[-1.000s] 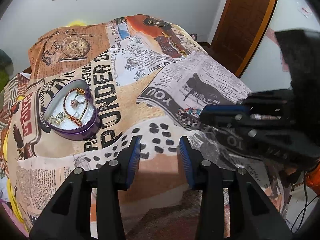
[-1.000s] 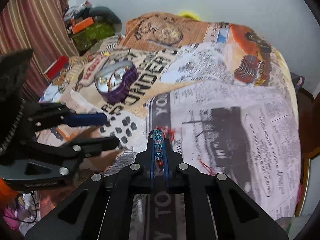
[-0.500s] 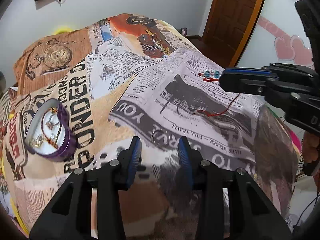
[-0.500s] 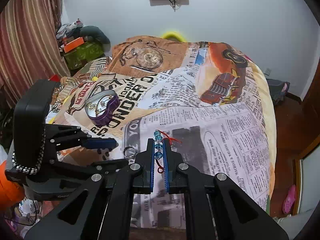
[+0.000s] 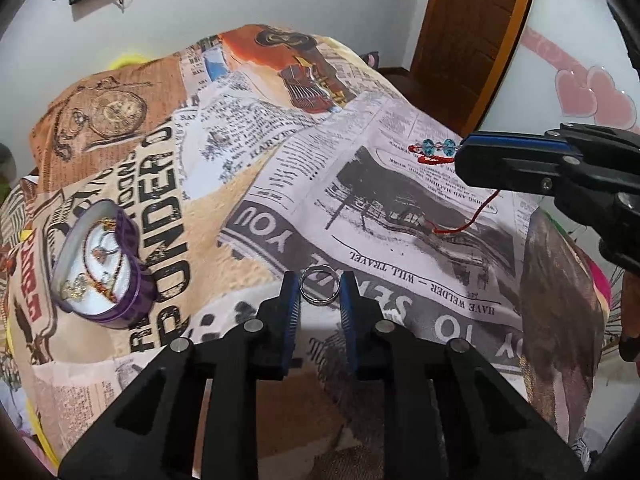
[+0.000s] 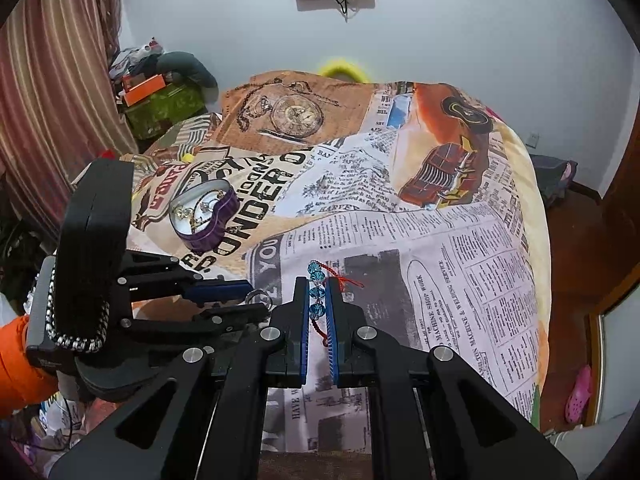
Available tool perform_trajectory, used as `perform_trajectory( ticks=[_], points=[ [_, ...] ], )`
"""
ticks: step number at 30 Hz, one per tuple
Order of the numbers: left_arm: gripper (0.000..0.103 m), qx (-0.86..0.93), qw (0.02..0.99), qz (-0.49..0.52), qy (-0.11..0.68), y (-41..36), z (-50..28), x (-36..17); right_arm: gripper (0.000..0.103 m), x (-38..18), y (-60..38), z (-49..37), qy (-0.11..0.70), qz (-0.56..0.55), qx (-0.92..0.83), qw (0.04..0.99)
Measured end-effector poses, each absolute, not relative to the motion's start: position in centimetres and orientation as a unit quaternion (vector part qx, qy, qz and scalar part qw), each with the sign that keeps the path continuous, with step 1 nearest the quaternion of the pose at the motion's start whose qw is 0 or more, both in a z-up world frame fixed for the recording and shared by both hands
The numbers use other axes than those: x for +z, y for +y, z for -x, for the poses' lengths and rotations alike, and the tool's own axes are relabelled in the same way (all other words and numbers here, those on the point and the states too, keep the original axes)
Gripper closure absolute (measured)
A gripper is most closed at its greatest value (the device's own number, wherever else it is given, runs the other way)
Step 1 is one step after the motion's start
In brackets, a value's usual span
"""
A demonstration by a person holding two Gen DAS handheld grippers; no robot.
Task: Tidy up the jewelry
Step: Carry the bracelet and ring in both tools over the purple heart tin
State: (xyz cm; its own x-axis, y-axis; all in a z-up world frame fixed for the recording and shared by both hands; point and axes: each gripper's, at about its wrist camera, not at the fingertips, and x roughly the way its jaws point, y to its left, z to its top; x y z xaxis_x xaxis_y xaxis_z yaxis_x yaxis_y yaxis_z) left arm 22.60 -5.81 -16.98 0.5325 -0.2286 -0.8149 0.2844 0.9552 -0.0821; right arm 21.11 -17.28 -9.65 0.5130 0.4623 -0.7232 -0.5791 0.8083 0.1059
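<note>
My left gripper point(image 5: 319, 280) is open, its fingertips on either side of a silver ring point(image 5: 319, 290) lying on the printed cloth. The ring also shows in the right wrist view point(image 6: 259, 298). My right gripper point(image 6: 317, 283) is shut on a blue bead bracelet point(image 6: 316, 289) with red cord and holds it above the cloth; it shows at the right of the left wrist view point(image 5: 437, 147). A purple heart-shaped tin point(image 5: 134, 292) holding gold jewelry sits at the left, also in the right wrist view point(image 6: 216, 228).
The newspaper-print cloth point(image 5: 384, 216) covers a rounded surface that falls away at the right and front edges. A wooden door point(image 5: 472, 32) stands behind. Cluttered boxes point(image 6: 160, 100) and a striped curtain point(image 6: 48, 80) are at the far left.
My left gripper has moved forward and down so that the silver ring now lies between its fingertips. My right gripper still holds the bracelet, lifted off the cloth.
</note>
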Motion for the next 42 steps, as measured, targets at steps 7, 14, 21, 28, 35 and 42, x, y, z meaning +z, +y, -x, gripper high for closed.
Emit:
perform_trajectory(
  ticks=[7, 14, 21, 28, 35, 42],
  points=[
    [0.083, -0.13, 0.892, -0.022, 0.432, -3.7, -20.9, -14.8, 0.096, -8.2, -15.8, -20.7, 0.378, 0.082, 0.303, 0.871],
    [0.083, -0.103, 0.911, -0.021, 0.399, -0.2, -19.7, -12.3, 0.096, -6.3, -12.8, -20.2, 0.355, 0.087, 0.32, 0.874],
    [0.083, -0.073, 0.925, 0.001, 0.374, 4.0, -18.9, -10.3, 0.096, -5.2, -9.0, -20.2, 0.339, 0.089, 0.344, 0.871],
    [0.083, -0.048, 0.931, 0.015, 0.362, 7.7, -18.8, -9.7, 0.096, -5.0, -5.2, -21.2, 0.336, 0.088, 0.365, 0.864],
    [0.083, -0.033, 0.929, 0.045, 0.367, 11.1, -19.9, -10.6, 0.096, -5.8, -2.5, -22.4, 0.348, 0.084, 0.378, 0.854],
    [0.083, -0.025, 0.916, 0.071, 0.394, 13.1, -21.6, -13.6, 0.096, -7.8, -0.1, -23.8, 0.373, 0.08, 0.388, 0.839]
  ],
)
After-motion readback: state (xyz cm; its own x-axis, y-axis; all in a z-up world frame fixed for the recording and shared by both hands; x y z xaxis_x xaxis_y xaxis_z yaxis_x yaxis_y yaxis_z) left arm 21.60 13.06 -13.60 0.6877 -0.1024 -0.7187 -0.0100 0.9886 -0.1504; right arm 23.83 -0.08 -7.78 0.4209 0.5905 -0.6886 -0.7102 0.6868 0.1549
